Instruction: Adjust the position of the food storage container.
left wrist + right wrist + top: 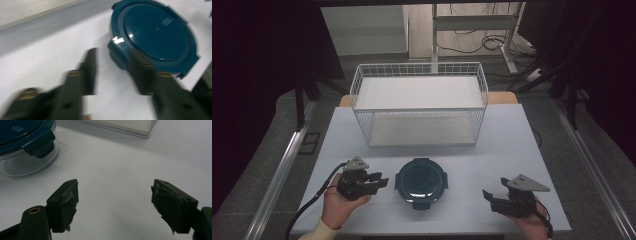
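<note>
High view: white counter [512,145], round container with dark teal clip lid [421,180] sits lower centre of frame, between the two tongs. Left tongs [381,181] at lower left, held in a hand [341,205], jaws spread and pointing toward the container — close beside its left edge, not touching. Right tongs [490,196] at lower right, jaws spread, well apart from the container. White wire basket [419,102] stands in the upper middle, behind the container. Left gripper view: blurred, jaws apart, teal lid [155,32] in the upper right of frame, one jaw overlapping its near rim — contact can't be told. Right gripper view: jaws wide apart over bare counter, nothing between them; container's clear body and lid clip [37,145] in the upper left corner.
</note>
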### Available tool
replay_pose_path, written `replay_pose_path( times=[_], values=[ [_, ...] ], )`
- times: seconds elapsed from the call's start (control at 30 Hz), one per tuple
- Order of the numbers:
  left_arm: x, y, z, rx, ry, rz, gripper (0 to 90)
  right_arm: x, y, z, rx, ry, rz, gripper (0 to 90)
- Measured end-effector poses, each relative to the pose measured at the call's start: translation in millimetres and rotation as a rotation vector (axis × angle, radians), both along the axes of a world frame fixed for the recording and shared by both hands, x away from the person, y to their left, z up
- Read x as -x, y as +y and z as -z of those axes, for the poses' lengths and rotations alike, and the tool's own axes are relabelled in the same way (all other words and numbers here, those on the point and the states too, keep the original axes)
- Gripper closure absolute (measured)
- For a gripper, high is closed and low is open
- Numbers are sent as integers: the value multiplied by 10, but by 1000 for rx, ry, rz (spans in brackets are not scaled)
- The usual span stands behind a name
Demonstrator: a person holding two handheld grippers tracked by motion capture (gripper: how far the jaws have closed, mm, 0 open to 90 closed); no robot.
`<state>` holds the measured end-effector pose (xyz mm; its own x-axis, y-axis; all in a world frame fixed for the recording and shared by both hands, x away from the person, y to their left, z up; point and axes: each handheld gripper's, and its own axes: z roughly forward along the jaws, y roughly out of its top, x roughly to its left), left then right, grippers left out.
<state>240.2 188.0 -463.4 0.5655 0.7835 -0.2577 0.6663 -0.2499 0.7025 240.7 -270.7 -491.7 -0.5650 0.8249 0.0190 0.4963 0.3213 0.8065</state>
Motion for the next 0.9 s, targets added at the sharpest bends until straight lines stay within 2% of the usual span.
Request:
replay_pose_path(
  times=[0.03,0.1,0.17,0.23,0.4,0.5,0.9],
  values=[
    [0,0,0,0,0,0,466,3,5,0,-2,0,-4,213],
    [26,24,3,49,16,-24,359,8,18,2,-7,1,-11,213],
    [53,33,15,77,29,-26,305,9,31,3,-10,0,-22,213],
    [69,31,21,84,28,-26,279,10,37,4,-12,0,-27,213],
    [125,6,56,75,25,-20,267,6,52,12,-13,-3,-44,212],
    [120,6,50,88,24,-20,267,10,55,5,-20,-6,-52,212],
    [112,23,48,83,17,-29,264,7,90,-12,-30,-12,-66,205]
  ],
)
